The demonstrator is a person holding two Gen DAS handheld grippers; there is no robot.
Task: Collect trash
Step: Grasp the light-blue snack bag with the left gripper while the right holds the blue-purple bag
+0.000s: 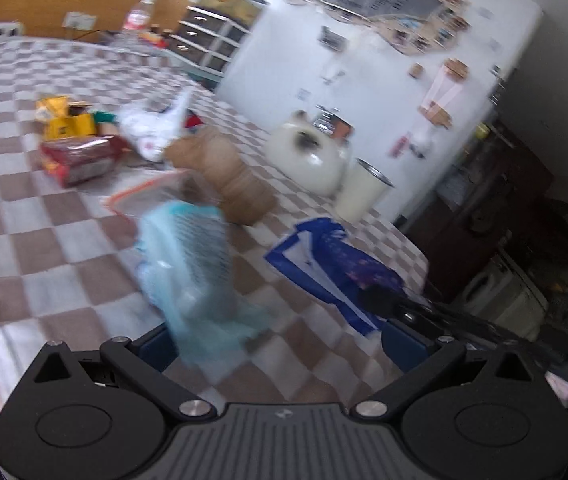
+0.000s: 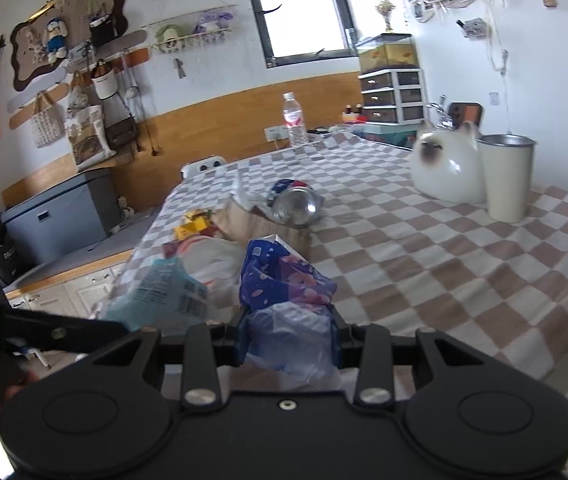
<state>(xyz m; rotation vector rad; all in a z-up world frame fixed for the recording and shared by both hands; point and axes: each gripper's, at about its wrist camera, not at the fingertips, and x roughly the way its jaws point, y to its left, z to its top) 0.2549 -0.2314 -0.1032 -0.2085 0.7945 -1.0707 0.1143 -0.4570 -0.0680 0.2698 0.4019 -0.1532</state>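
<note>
My right gripper (image 2: 289, 340) is shut on the mouth of a blue flower-patterned plastic bag (image 2: 284, 280) lying on the checkered tablecloth (image 2: 423, 264). In the left wrist view the same bag (image 1: 331, 256) lies at the right, with a black finger of the right gripper (image 1: 379, 300) on it. My left gripper (image 1: 280, 340) has its jaws wide apart. A blurred light-blue wrapper (image 1: 188, 264) stands between them, close to the left pad; I cannot tell if it touches. In the right wrist view that wrapper (image 2: 164, 292) sits just left of the bag.
More litter lies further along the table: a yellow box (image 1: 64, 120), a red packet (image 1: 80, 158), a white plastic bag (image 1: 152, 128), a brown paper stack (image 1: 232, 176) and a metal can (image 2: 295, 204). A cat-shaped jar (image 2: 443, 168), a cream cup (image 2: 507, 176) and a water bottle (image 2: 293, 120) stand nearby.
</note>
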